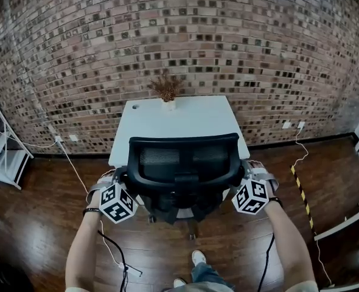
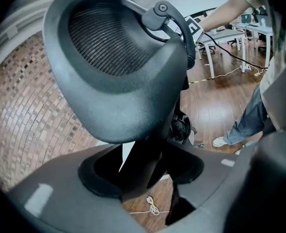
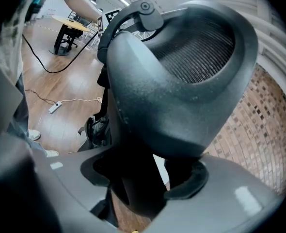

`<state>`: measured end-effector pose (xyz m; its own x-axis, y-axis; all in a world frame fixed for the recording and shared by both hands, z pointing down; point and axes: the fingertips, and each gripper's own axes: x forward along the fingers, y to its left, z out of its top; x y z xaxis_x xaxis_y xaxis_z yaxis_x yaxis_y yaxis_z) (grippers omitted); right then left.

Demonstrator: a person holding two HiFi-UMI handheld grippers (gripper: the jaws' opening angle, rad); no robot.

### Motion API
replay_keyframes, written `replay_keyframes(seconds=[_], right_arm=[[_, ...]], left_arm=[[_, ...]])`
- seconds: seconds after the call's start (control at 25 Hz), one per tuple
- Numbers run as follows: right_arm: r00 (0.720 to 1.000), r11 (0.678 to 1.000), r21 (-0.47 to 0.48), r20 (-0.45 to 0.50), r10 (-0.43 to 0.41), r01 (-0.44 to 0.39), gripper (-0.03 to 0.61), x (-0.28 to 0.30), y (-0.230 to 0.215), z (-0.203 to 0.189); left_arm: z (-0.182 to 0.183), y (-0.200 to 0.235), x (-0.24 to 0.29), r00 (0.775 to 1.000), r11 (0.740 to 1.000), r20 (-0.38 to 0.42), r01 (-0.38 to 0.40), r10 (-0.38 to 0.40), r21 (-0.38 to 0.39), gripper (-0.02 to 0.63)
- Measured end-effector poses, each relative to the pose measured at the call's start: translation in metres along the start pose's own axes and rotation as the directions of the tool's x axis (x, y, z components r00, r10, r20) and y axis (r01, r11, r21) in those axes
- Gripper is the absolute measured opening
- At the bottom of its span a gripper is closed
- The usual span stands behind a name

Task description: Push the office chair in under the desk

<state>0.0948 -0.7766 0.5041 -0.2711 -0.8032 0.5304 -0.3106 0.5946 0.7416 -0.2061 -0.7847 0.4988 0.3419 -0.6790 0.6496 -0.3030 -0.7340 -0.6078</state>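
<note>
A black mesh-backed office chair [image 1: 182, 163] stands in front of a white desk [image 1: 179, 123] that is set against a brick wall. Its seat is still out from the desk's near edge. My left gripper [image 1: 118, 180] is at the left edge of the backrest and my right gripper [image 1: 251, 174] at the right edge. In the left gripper view the backrest [image 2: 119, 67] fills the frame, and its side rim runs down between the jaws of the left gripper [image 2: 143, 171]. The right gripper [image 3: 143, 176] holds the opposite rim of the backrest [image 3: 182, 76] the same way.
A dried plant in a small pot [image 1: 166, 91] sits at the desk's far edge. A white shelf [image 1: 0, 154] stands at the left and a white frame [image 1: 350, 233] at the right. Cables and a power strip [image 1: 131, 270] lie on the wooden floor, near the person's shoe [image 1: 198, 258].
</note>
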Motion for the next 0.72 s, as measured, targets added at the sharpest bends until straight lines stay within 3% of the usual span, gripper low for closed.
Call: replay_keyframes(seconds=[0.48,0.72], right_arm=[[1.0,1.0,-0.016,0.004,-0.013,0.013,0.268,0.02,-0.01,0.005],[0.999,0.999,0.006,-0.006,-0.05,0.05,0.278,0.021,-0.008,0.004]], left_arm=[[-0.007,0.021,0.019,1.0,1.0,-0.015,0.021,-0.021,-0.005,0.279],[-0.008,0.02,0.02,0.999,0.999,0.001,-0.033,0.033,-0.004,0.288]])
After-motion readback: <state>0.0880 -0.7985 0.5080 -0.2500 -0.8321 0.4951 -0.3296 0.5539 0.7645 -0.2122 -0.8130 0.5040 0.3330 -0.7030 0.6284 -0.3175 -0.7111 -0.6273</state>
